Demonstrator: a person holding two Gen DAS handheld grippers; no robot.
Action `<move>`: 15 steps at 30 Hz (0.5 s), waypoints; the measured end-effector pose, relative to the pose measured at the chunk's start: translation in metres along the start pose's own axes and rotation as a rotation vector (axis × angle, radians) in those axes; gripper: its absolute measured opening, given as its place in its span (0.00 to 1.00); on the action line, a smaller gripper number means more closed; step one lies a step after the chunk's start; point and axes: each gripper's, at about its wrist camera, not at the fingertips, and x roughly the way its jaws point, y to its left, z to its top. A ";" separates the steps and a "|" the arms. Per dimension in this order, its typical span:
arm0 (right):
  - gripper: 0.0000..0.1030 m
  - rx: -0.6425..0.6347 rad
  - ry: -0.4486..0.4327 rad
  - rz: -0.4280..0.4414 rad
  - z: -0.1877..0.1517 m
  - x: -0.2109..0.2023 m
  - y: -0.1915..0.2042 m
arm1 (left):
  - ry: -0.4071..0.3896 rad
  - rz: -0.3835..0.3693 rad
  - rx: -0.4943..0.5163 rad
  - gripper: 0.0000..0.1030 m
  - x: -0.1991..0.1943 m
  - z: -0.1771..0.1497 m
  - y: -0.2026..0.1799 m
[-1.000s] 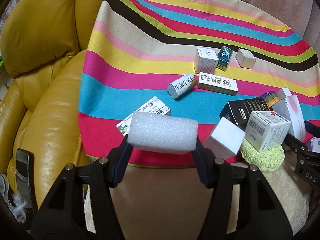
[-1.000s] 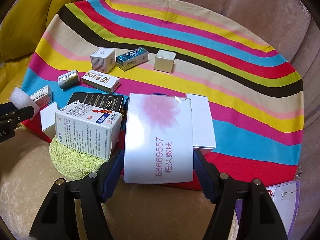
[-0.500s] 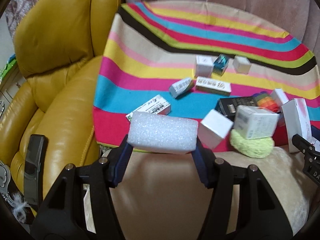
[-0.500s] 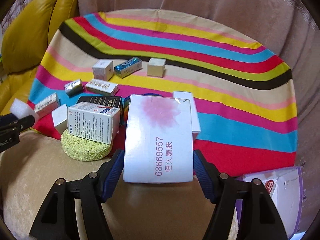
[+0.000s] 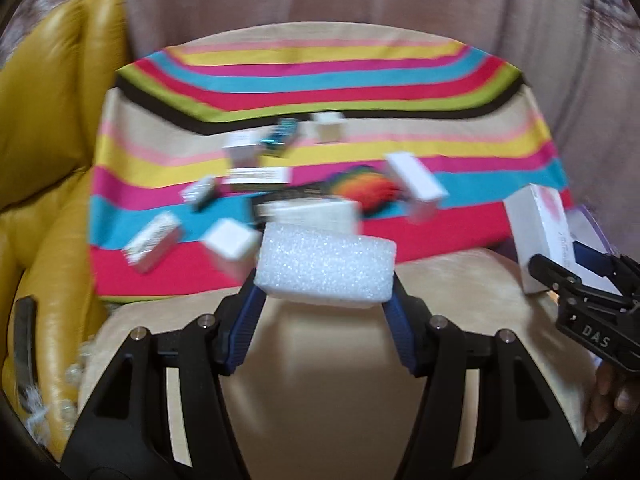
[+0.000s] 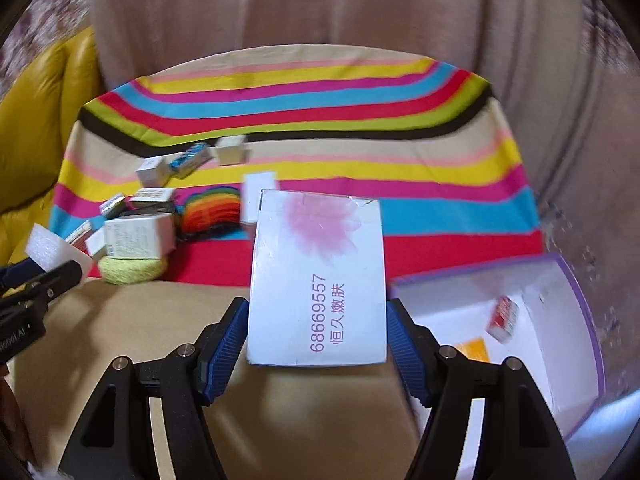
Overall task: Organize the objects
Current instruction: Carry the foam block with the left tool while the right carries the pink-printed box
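My left gripper (image 5: 325, 280) is shut on a white foam block (image 5: 326, 266) and holds it above the beige cushion, near the striped cloth's (image 5: 320, 80) front edge. My right gripper (image 6: 317, 324) is shut on a white box with a pink flower and purple print (image 6: 318, 276); that box also shows in the left wrist view (image 5: 538, 236). Several small boxes (image 5: 240, 152) lie blurred on the cloth, with a rainbow-coloured item (image 6: 214, 208) and a green sponge (image 6: 132, 270) under a white box (image 6: 140, 236).
An open purple-edged white box (image 6: 520, 320) sits at the right, holding a small red-and-white pack (image 6: 502, 318) and an orange item. A yellow leather armchair (image 5: 48, 160) stands at the left. A pink curtain hangs behind.
Both grippers have pulled back and up from the cloth with their loads and turned right. The purple-edged box has come into the right wrist view. The current frames are motion-blurred.
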 end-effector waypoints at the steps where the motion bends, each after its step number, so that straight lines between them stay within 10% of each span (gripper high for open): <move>1: 0.67 0.023 0.005 -0.013 -0.003 -0.001 -0.012 | 0.002 -0.014 0.025 0.61 0.001 0.001 -0.011; 15: 0.67 0.260 0.048 -0.190 -0.039 -0.011 -0.130 | 0.046 -0.260 0.248 0.61 0.016 0.009 -0.148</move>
